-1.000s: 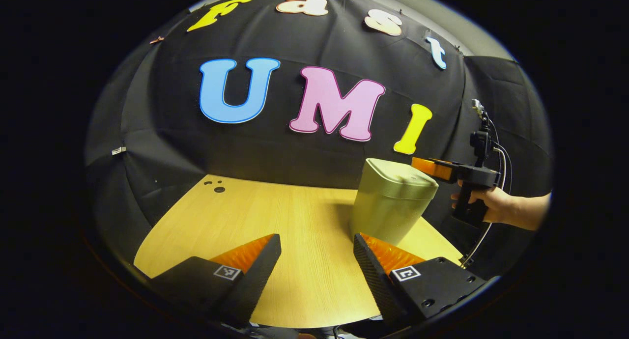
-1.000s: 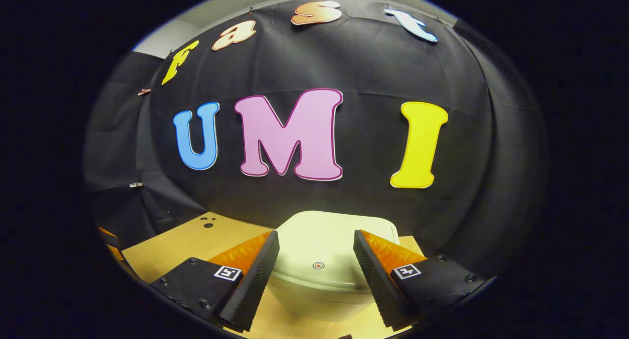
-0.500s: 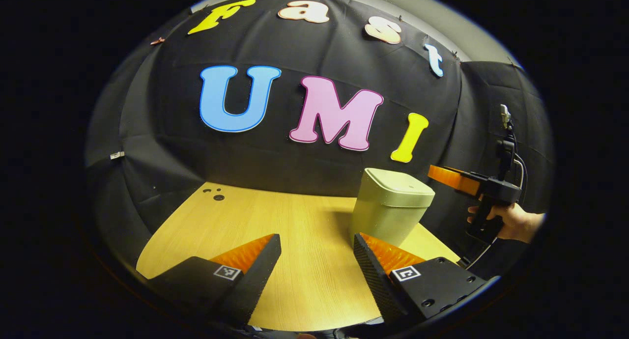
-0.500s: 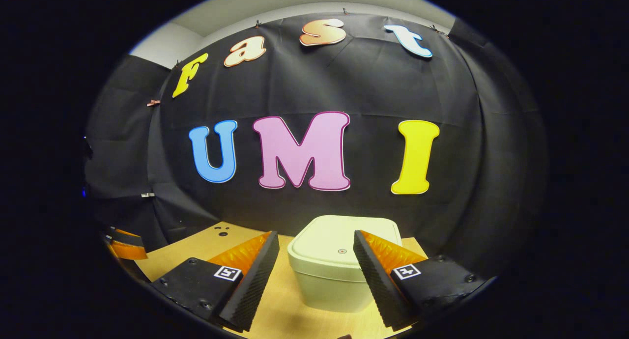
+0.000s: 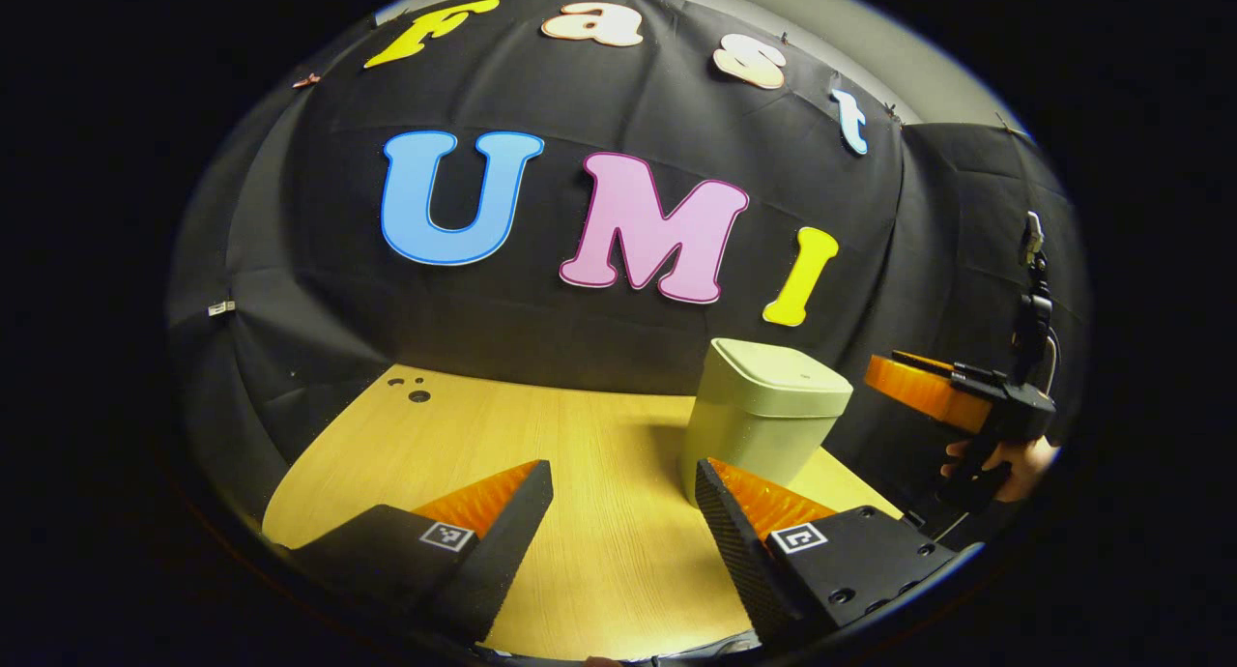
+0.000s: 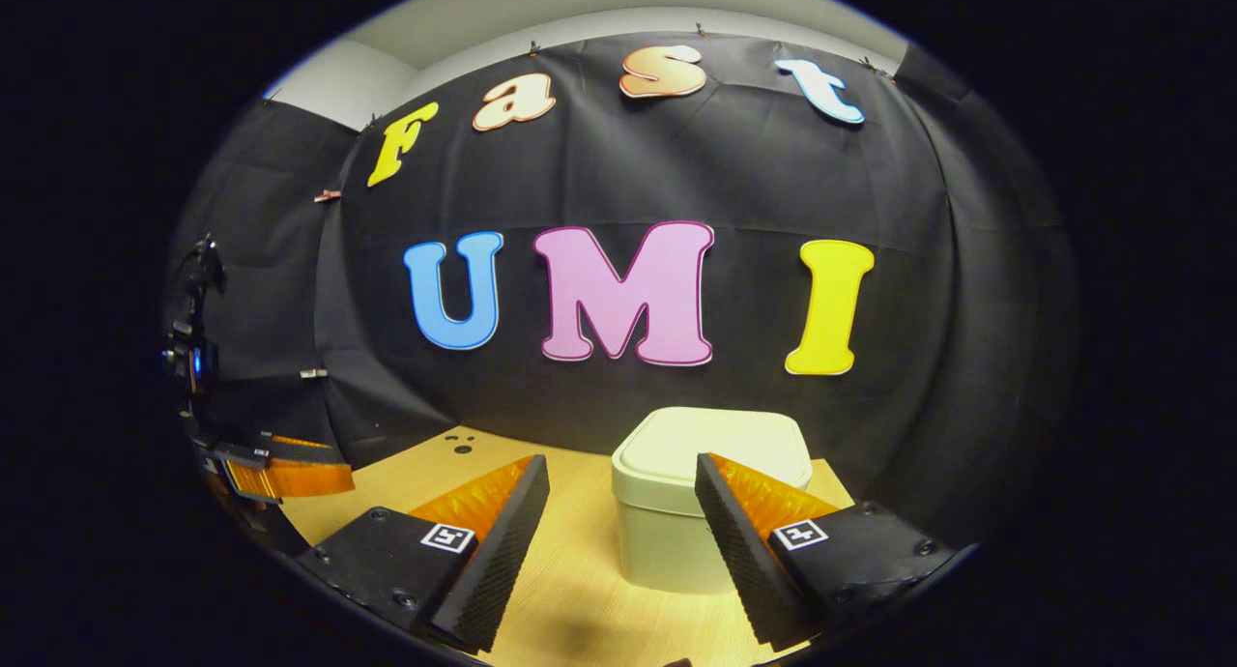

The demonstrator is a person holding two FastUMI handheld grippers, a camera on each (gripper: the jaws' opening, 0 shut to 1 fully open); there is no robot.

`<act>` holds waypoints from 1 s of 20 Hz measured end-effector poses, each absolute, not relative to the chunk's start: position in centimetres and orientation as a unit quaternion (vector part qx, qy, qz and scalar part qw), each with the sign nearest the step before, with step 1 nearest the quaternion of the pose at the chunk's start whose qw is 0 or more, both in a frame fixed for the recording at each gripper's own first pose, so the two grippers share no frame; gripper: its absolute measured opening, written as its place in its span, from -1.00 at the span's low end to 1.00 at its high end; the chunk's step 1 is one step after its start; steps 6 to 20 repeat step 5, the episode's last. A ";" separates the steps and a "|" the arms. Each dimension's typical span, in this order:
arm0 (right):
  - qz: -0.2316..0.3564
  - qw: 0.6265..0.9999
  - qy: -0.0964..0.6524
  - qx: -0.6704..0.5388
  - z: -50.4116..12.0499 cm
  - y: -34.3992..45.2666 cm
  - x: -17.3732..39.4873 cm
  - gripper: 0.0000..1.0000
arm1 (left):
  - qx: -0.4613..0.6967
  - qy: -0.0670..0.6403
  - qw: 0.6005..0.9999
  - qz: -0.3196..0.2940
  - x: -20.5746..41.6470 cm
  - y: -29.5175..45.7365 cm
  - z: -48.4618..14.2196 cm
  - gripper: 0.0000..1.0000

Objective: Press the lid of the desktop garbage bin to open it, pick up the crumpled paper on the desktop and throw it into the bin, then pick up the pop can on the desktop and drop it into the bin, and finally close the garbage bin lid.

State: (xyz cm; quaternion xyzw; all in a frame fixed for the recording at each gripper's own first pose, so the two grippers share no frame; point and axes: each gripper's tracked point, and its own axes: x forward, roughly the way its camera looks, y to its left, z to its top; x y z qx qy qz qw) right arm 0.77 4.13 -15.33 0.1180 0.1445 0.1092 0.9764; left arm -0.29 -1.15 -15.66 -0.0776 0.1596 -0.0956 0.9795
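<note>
The garbage bin stands on the wooden counter near the black wall, and its lid is down. The left tongs are wide open with nothing in them. The right tongs are wide open too, up in the air near the bin, held by a hand.

Each tool has two wedge-shaped fingers with ribbed inner faces, mounted on black blocks with small round screws and a square black-and-white marker tag. The right tool, seen in the left gripper view, has a black pistol-style handle, a thin cable and an upright black post on top.
</note>
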 end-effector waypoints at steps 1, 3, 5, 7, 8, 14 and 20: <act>0.110 0.975 0.150 0.119 -15.7 4.4 0.5 0.92 | -0.077 0.160 0.980 -0.094 -0.3 -1.1 -15.6 0.92; 0.116 0.973 0.156 0.126 -16.1 5.0 -0.3 0.92 | -0.072 0.159 0.980 -0.091 -0.4 -1.1 -15.5 0.92; 0.123 0.971 0.156 0.131 -16.3 5.3 -1.0 0.92 | -0.068 0.160 0.981 -0.086 -0.4 -1.1 -15.5 0.92; 0.123 0.971 0.156 0.131 -16.3 5.3 -1.0 0.92 | -0.068 0.160 0.981 -0.086 -0.4 -1.1 -15.5 0.92; 0.123 0.971 0.156 0.131 -16.3 5.3 -1.0 0.92 | -0.068 0.160 0.981 -0.086 -0.4 -1.1 -15.5 0.92; 0.123 0.971 0.156 0.131 -16.3 5.3 -1.0 0.92 | -0.068 0.160 0.981 -0.086 -0.4 -1.1 -15.5 0.92; 0.123 0.971 0.156 0.131 -16.3 5.3 -1.0 0.92 | -0.068 0.160 0.981 -0.086 -0.4 -1.1 -15.5 0.92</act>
